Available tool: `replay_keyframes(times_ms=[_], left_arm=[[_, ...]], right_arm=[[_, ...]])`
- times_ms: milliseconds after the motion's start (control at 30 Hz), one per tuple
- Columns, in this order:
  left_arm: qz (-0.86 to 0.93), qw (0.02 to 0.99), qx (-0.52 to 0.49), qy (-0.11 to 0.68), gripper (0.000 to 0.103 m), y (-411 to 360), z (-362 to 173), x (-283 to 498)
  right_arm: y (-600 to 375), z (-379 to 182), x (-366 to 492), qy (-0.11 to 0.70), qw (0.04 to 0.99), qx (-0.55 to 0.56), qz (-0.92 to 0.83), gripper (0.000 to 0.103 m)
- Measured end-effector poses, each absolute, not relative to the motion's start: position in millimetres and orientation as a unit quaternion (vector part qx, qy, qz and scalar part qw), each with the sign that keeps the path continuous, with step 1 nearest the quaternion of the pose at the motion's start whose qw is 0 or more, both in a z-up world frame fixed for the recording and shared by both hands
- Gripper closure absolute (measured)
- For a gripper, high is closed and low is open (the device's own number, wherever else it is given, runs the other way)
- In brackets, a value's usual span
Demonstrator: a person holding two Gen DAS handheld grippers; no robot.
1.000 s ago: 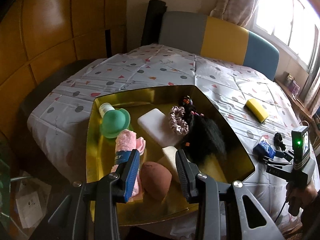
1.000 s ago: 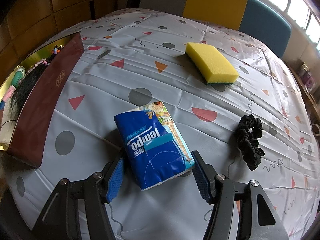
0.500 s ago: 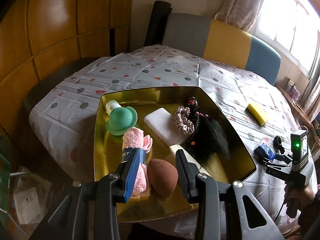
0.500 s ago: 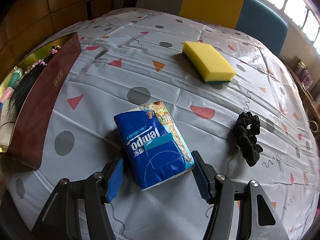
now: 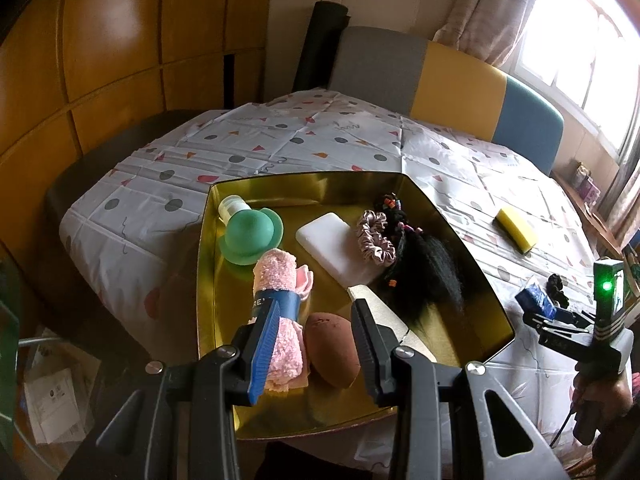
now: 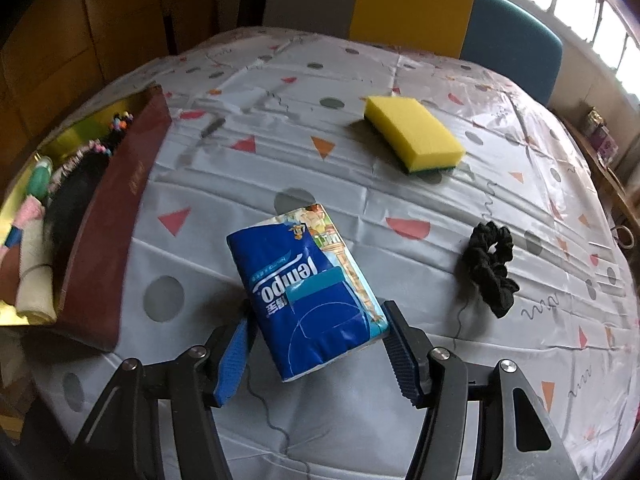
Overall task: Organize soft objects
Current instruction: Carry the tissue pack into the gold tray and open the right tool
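Note:
A gold tray (image 5: pixel 320 190) holds a brown sponge (image 5: pixel 332 354), a rolled pink towel (image 5: pixel 280 280), a green cap (image 5: pixel 250 236), a white block (image 5: pixel 334 246), a pink scrunchie (image 5: pixel 374 240) and a black hairpiece (image 5: pixel 424 270). My left gripper (image 5: pixel 314 354) is open above the brown sponge, not touching it. My right gripper (image 6: pixel 316 354) is shut on a blue tissue pack (image 6: pixel 308 290), held just above the table. A yellow sponge (image 6: pixel 414 134) and a black scrunchie (image 6: pixel 490 268) lie on the tablecloth.
The round table has a patterned cloth (image 6: pixel 360 208). The tray's dark red outer wall (image 6: pixel 116 216) stands left of the tissue pack. A grey, yellow and blue chair back (image 5: pixel 448 88) stands behind the table. The right gripper also shows in the left wrist view (image 5: pixel 560 320).
My left gripper has drawn back and up from the tray. My right gripper has lifted and tilted slightly with the tissue pack still between its fingers.

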State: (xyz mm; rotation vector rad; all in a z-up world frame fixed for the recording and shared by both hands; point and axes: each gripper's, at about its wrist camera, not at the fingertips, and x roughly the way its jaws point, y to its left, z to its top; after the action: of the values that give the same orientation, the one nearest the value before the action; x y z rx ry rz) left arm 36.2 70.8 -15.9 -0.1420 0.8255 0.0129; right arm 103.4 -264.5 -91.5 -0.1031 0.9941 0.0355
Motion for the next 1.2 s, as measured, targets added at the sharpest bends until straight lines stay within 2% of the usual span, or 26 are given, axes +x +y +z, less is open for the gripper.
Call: replay_keyframes(times_ms=[300, 633, 867, 1100, 1200], left_arm=[[0.004, 0.912, -0.073, 0.404, 0.066, 72, -19, 36], [0.017, 0.911, -0.084, 0.403, 0.066, 82, -20, 36], [0.023, 0.91, -0.088, 0.404, 0.066, 88, -21, 36], [0.023, 0.907, -0.087, 0.41, 0.063, 89, -24, 39], [0.022, 0.908, -0.085, 0.409, 0.063, 87, -23, 40]], right_arm=[[-241, -49, 95, 0.435, 0.898, -0.037, 0.057, 0.041], [-161, -17, 87, 0.399, 0.899, -0.054, 0.172, 0.041], [-89, -43, 97, 0.428, 0.864, -0.114, 0.24, 0.04], [-79, -77, 108, 0.467, 0.844, -0.14, 0.224, 0.039], [-86, -75, 109, 0.466, 0.847, -0.123, 0.223, 0.032]])
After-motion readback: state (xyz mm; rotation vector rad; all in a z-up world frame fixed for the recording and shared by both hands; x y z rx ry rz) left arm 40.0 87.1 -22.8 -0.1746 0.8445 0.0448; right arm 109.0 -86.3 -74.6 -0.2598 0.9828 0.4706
